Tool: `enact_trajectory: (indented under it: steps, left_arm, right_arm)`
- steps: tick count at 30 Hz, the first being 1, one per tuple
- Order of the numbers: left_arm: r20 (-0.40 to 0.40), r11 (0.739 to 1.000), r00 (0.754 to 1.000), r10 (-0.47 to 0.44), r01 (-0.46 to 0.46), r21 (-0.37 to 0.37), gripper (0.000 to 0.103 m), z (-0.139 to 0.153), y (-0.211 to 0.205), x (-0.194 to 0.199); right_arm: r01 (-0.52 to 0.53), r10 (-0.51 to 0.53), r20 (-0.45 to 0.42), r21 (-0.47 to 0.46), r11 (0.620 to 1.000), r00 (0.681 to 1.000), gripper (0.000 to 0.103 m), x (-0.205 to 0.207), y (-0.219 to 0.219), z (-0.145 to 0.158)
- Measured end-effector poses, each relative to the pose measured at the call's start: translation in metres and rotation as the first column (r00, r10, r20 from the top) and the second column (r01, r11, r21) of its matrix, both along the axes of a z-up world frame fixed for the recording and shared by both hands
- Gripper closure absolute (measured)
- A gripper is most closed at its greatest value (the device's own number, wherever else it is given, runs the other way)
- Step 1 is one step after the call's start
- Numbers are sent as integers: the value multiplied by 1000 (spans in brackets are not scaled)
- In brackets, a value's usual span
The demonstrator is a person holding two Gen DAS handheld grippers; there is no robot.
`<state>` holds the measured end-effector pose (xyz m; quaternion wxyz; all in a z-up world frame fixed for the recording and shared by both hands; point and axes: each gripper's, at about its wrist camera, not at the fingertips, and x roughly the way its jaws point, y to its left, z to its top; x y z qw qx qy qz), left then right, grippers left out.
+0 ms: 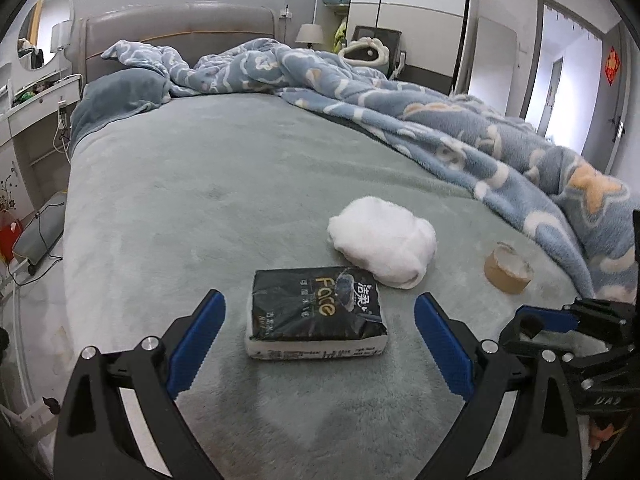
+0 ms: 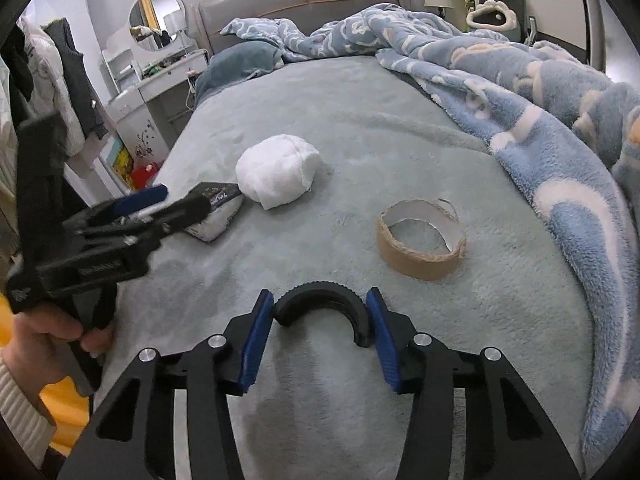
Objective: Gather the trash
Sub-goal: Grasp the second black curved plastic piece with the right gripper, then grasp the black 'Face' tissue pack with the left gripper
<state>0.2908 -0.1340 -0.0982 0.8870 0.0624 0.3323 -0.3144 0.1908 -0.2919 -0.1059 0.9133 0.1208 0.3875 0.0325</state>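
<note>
A black tissue pack (image 1: 317,312) lies on the grey-green bed sheet (image 1: 200,184), between the open fingers of my left gripper (image 1: 320,316). Beyond it lies a white cloth bundle (image 1: 382,246), and to its right an empty brown tape roll core (image 1: 507,268). My right gripper (image 2: 320,316) is shut on a black half-ring piece (image 2: 322,306) just above the sheet. The tape core (image 2: 422,240) lies ahead and right of it, the white bundle (image 2: 278,170) further ahead left. The left gripper (image 2: 160,208) shows at the left over the tissue pack (image 2: 214,216).
A rumpled blue patterned blanket (image 1: 460,128) covers the bed's right side and reaches close to the tape core. A pillow (image 1: 120,96) and headboard (image 1: 180,28) are at the far end. A dresser (image 2: 160,80) stands left of the bed, a wardrobe (image 1: 416,20) behind.
</note>
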Motion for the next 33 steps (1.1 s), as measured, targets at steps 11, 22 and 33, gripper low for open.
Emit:
enact_trajectory:
  steps: [11,22,33]
  left_arm:
    - [-50,1000,999,16,-15,21,9,-11,-4,10]
    - [-54,998,999,3,1,70,26,-12,-8,4]
    - [-81,999,996,20,-16,48,27,3,7,-17]
  right_arm:
    - [-26,24,33,51,998,999,56,-6,-8,8]
    - [-31,27,48,95,995,999,56,-8,-7,22]
    - [-53,48,67,83,995,997,56,-13,3,41]
